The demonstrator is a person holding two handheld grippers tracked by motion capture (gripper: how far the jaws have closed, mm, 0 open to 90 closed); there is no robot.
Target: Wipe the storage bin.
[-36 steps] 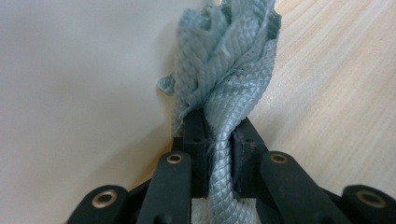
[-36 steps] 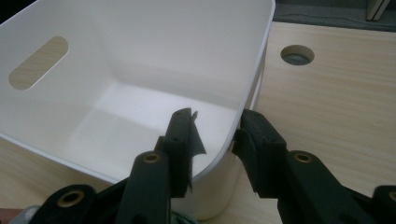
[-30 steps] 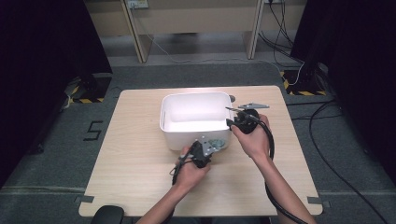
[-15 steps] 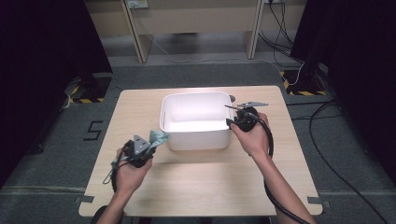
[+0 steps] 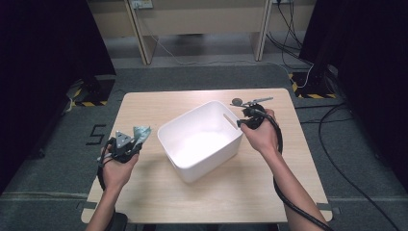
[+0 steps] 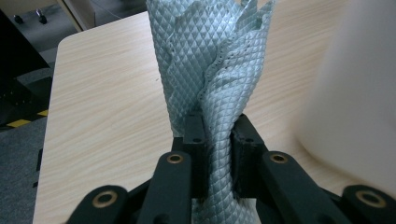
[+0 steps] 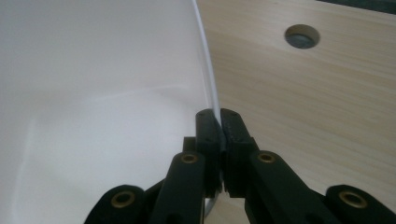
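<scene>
A soft grey-green cloth (image 6: 212, 70) with a bumpy diamond pattern is pinched between the jaws of the left gripper (image 6: 215, 140). The cloth is held up above the left part of the desk (image 5: 144, 115), near its left edge and well apart from the white tub (image 5: 202, 139). In the high view the cloth (image 5: 139, 133) is seen poking out past the left gripper (image 5: 126, 144).

The cloth looks light and floppy. It is squeezed into a thin bunch where it is pinched, and it fans out above that. A cloth like this is not likely to break or slip out. It is best taken by a bunched fold, as it is now, so that no loose corner is dragged.

The rim of the white tub (image 7: 208, 70) is pinched by the jaws of the right gripper (image 7: 218, 126). These jaws have just been closing, and the thin wall of the tub is now caught between them. In the high view the right gripper (image 5: 250, 115) is seen at the far right corner of the tub.

The tub looks stiff, smooth and light. Its wall is thin and may be slippery, so it is best held right at the rim. It stands turned at a slant in the middle of the desk. A round hole (image 7: 302, 36) is seen in the desk behind it.
</scene>
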